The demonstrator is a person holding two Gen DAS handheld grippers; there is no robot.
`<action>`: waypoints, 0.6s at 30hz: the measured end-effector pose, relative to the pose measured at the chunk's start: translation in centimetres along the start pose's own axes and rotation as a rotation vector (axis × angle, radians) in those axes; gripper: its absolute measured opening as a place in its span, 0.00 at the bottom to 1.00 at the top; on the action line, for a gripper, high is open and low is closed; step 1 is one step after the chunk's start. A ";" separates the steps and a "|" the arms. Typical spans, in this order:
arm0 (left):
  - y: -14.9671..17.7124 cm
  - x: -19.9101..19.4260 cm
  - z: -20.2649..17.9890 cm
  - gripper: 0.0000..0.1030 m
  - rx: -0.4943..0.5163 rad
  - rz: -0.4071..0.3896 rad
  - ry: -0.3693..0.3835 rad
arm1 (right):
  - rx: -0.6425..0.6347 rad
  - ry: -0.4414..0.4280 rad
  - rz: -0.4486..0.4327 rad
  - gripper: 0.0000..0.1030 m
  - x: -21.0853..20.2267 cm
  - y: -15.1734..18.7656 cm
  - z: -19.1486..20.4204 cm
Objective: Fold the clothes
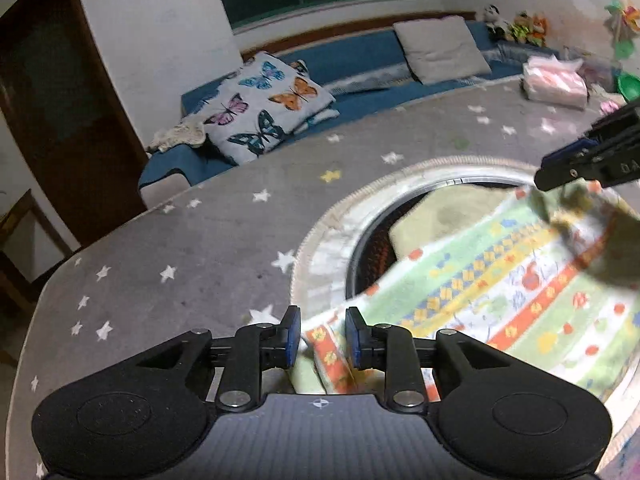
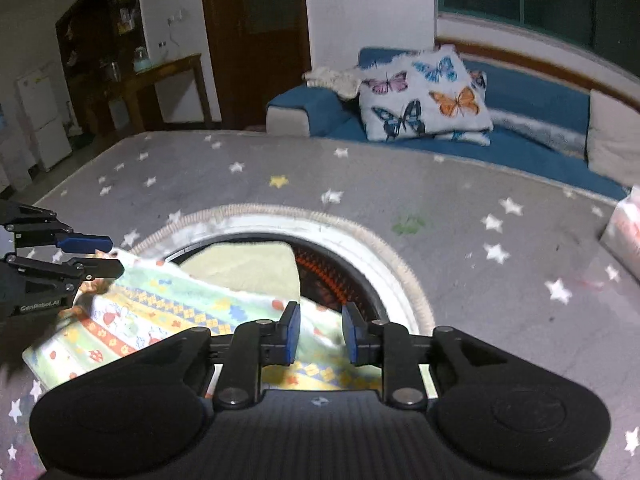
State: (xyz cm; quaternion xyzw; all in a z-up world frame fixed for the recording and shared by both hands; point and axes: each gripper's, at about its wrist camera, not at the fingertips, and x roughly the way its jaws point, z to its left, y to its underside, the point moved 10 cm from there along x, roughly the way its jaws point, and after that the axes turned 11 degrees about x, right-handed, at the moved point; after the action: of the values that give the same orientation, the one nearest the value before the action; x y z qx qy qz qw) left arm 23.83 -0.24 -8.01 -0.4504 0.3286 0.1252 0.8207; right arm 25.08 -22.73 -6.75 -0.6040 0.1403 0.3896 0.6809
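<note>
Holding both tongs apart, you grip nothing: your left tongs (image 1: 322,336) straddle a corner of the striped patterned cloth (image 1: 500,280), your right tongs (image 2: 320,332) its opposite edge. It drapes over the round basket (image 2: 400,280) on the star-printed bench (image 2: 460,200).

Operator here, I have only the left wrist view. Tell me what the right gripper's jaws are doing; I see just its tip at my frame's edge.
Observer: The right gripper has its jaws apart, with the patterned cloth lying between the pads, not pinched.
Operator: Report what lies left of the sofa.
Observer: A wooden side table stands against the wall, with a pale blue appliance on it.
Operator: Describe anything farther left.
Observer: A white cabinet stands beside dark shelving.
</note>
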 end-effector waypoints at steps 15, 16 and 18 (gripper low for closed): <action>-4.3 3.1 -4.8 0.12 -0.035 -0.024 0.159 | 0.002 -0.106 0.078 0.20 4.8 0.9 3.4; -4.0 3.5 -4.9 0.12 -0.035 -0.014 0.156 | -0.005 -0.104 0.079 0.20 4.9 1.0 3.4; -3.8 3.9 -5.1 0.13 -0.043 -0.009 0.160 | -0.028 -0.098 0.075 0.20 4.9 1.1 3.4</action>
State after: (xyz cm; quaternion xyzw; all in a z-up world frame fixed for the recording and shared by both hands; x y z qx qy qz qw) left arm 26.50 -6.89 -9.95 -0.4780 0.3883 0.0920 0.7825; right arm 26.56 -17.84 -10.03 -0.5878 0.1238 0.4460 0.6635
